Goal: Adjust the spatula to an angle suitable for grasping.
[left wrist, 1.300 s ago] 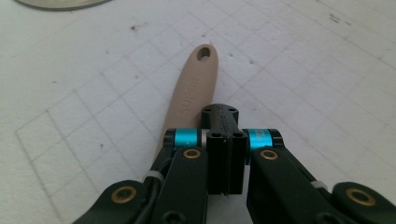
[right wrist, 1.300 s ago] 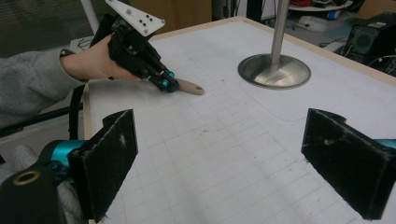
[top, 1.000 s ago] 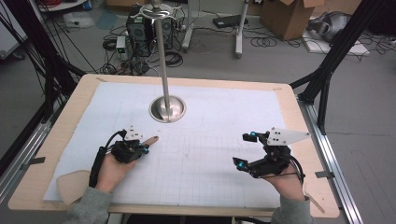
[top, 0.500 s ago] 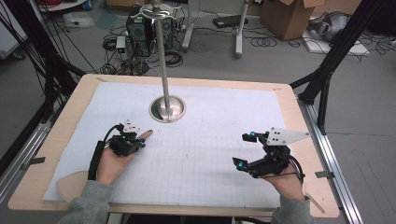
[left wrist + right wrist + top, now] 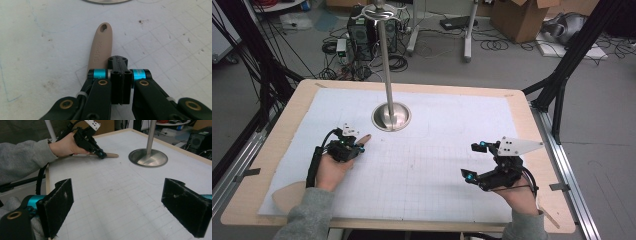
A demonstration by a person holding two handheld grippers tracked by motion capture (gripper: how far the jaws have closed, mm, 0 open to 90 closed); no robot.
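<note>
A beige spatula handle with a hanging hole lies on the white grid mat, pointing toward the metal stand. My left gripper rests over it, jaws pressed together with nothing between them; the handle runs beneath the left jaw. From above, the handle tip pokes out ahead of the left gripper. The right gripper view shows that left gripper low on the mat, the handle sticking out past it. My right gripper hovers at the mat's right side, wide open and empty, its pads far apart.
A metal pole on a round steel base stands at the mat's far middle, just beyond the handle tip. A beige flat shape lies by the left sleeve at the mat's near left corner. The wooden table edge runs close to the right hand.
My left hand and gripper have slid away from me and slightly left, and the beige handle tip has moved with them. The right gripper has kept still.
</note>
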